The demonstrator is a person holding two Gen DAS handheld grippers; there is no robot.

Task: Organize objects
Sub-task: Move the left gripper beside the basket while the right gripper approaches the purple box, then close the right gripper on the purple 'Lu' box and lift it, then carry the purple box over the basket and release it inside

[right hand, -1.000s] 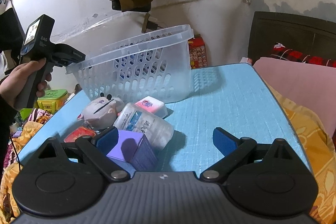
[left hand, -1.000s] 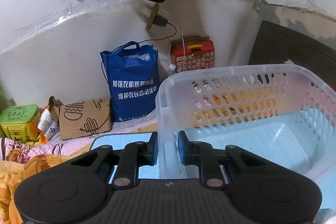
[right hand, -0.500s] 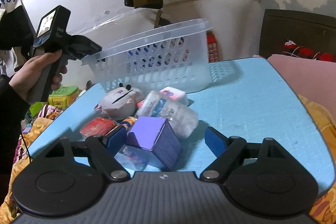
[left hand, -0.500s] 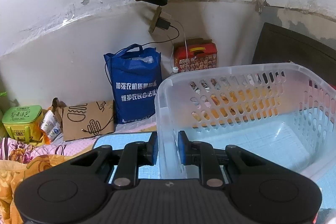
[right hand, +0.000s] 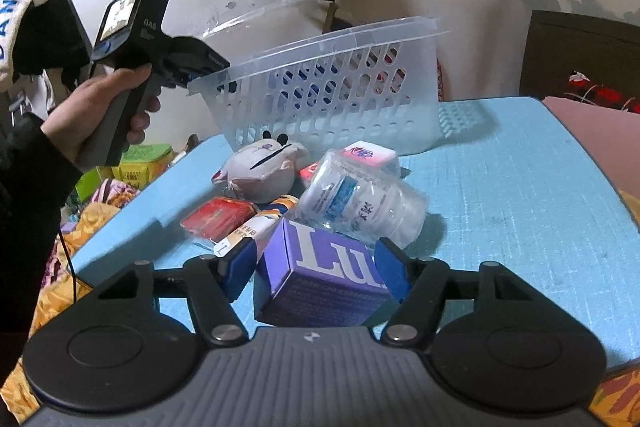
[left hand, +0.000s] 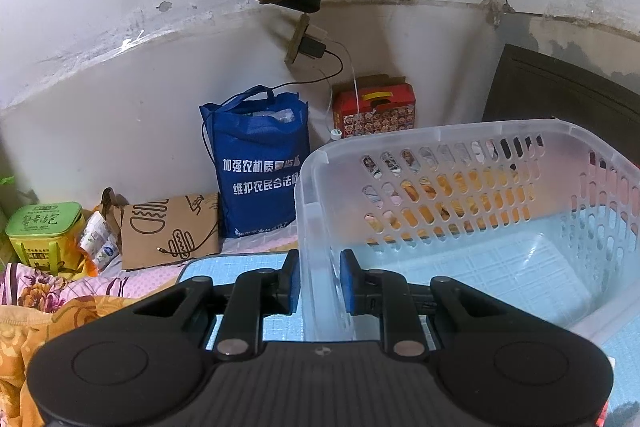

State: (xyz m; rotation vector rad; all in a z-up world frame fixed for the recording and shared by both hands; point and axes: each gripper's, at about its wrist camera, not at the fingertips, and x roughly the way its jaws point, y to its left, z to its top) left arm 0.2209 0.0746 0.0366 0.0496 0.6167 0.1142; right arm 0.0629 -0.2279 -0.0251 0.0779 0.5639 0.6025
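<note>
The left gripper [left hand: 318,281] has its fingers pinched on the rim wall of the clear plastic basket [left hand: 460,211], one finger inside, one outside. From the right wrist view the basket [right hand: 332,95] sits tipped, its near side raised by that grip, its far edge resting on the blue counter [right hand: 520,187]. That reads as clearing the pile and holding the mouth ready for loading.

Down low, the right gripper [right hand: 316,265] straddles the purple box [right hand: 332,275]. Its fingers are apart around the box; the right pad looks to be touching the box's side, the left one shows a sliver of gap. So that is not a firm hold yet, and this looks like the first pick.

Count the pile, all just in front of the basket:
- one purple box
- one clear-wrapped roll with a blue label [right hand: 360,205]
- one grey plush toy [right hand: 260,169]
- one red packet [right hand: 218,213]
- one white and pink packet [right hand: 370,155]
- one tube-like carton [right hand: 256,227], partly hidden

There may be more under them; I cannot tell. The basket itself is empty, one basket only.
</note>
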